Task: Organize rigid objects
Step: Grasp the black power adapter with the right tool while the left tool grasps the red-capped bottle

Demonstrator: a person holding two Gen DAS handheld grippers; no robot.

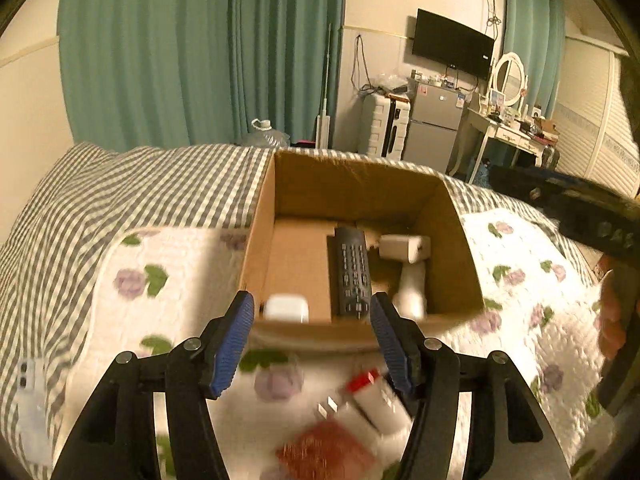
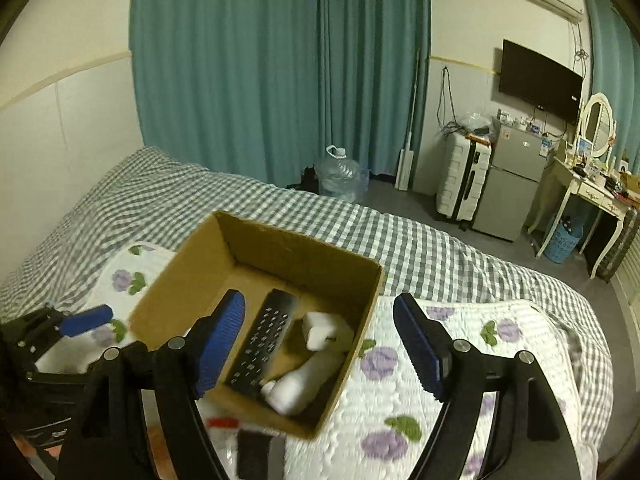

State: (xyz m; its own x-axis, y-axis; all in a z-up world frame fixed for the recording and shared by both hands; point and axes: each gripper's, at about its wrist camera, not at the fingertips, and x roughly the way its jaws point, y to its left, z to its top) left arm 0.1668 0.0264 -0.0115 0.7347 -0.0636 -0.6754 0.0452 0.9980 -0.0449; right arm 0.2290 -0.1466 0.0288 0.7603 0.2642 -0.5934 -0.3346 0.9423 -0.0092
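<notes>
The left tool hangs with its 2 blue-padded fingers spread wide and gripping nothing, just above the near rim of an open cardboard box on a bed. The right tool is likewise spread and empty, poised over the same box. Inside lie 1 dark remote control, 1 white handled device beside it, and 1 small white case in the near corner. The right wrist view shows the remote and the device but not the case; it also catches the left tool at the box's left. Only the left wrist view shows blurred packages, red and white, on the floral quilt under the tool, and a pale phone on the gingham sheet. No writing on any item is legible. Beyond stand 1 wall television, 1 suitcase, 1 small fridge, 1 water jug and teal curtains.
</notes>
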